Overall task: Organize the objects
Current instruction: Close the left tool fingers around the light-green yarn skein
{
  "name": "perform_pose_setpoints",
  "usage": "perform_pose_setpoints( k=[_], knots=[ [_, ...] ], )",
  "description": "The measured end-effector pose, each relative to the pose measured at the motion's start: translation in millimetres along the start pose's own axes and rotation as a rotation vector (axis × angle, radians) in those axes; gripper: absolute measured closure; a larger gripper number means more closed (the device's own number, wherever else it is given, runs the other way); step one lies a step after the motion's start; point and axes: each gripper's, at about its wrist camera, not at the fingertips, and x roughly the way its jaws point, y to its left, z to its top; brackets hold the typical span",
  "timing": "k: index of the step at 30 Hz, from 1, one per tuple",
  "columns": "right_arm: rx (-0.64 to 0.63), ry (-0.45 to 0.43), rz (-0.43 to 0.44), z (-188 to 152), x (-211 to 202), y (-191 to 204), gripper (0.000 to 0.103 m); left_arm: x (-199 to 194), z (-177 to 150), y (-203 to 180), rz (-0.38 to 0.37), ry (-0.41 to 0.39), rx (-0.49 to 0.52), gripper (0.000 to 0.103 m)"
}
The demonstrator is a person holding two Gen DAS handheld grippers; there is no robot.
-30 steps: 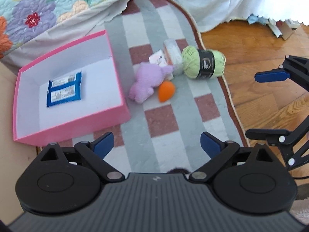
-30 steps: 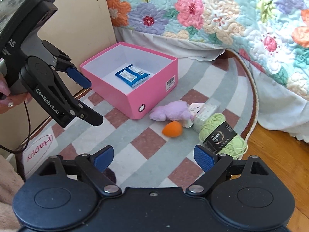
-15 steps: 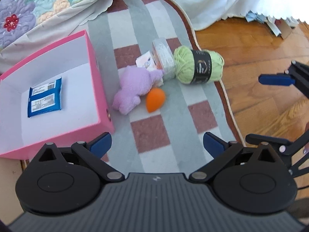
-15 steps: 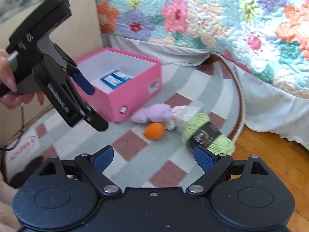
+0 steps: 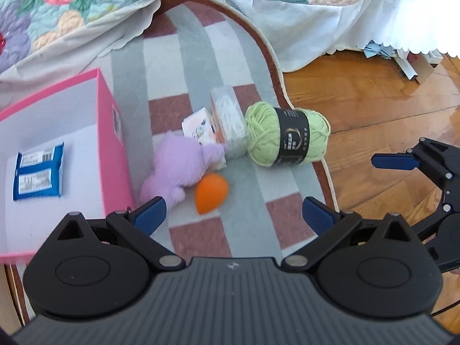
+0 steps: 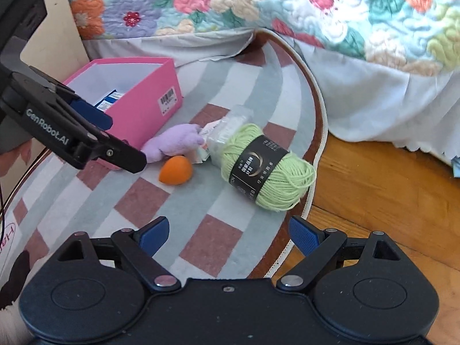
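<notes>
A pink box [image 5: 112, 149] [image 6: 149, 97] on the rug holds blue packets [image 5: 38, 172]. Beside it lie a purple plush toy [image 5: 178, 166] [image 6: 172, 142], an orange egg-shaped sponge [image 5: 211, 192] [image 6: 176, 170], a small tissue pack [image 5: 198, 126], a clear wrapped packet [image 5: 228, 120] [image 6: 227, 132] and a green yarn ball [image 5: 287, 136] [image 6: 264, 172]. My left gripper [image 5: 234, 215] is open and empty, just before the sponge and plush. My right gripper [image 6: 227, 234] is open and empty, short of the yarn.
A checked rug [image 5: 258, 189] covers the floor, with bare wood [image 5: 373, 100] to the right. A bed with a floral quilt [image 6: 258, 3] and white skirt [image 6: 373, 92] stands behind. A cardboard panel [image 6: 54, 40] is left of the box.
Both grippers have moved closer to the pile of objects. The left view shifted right, away from the box. Both stay open and empty.
</notes>
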Motion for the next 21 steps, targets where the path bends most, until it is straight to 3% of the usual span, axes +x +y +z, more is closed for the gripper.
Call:
perform_pose_setpoints(
  k=[7, 13, 21],
  knots=[
    [-0.006, -0.028, -0.075, -4, 23, -7, 0.010, 22, 13, -8, -0.032, -0.034, -0.013, 0.001],
    [-0.011, -0.084, -0.120, -4, 39, -13, 0.010, 40, 20, -14, 0.034, -0.078, -0.058, 0.001],
    [0.005, -0.094, -0.118, -1, 59, -23, 0.010, 58, 20, -13, 0.011, -0.145, -0.047, 0.001]
  ],
)
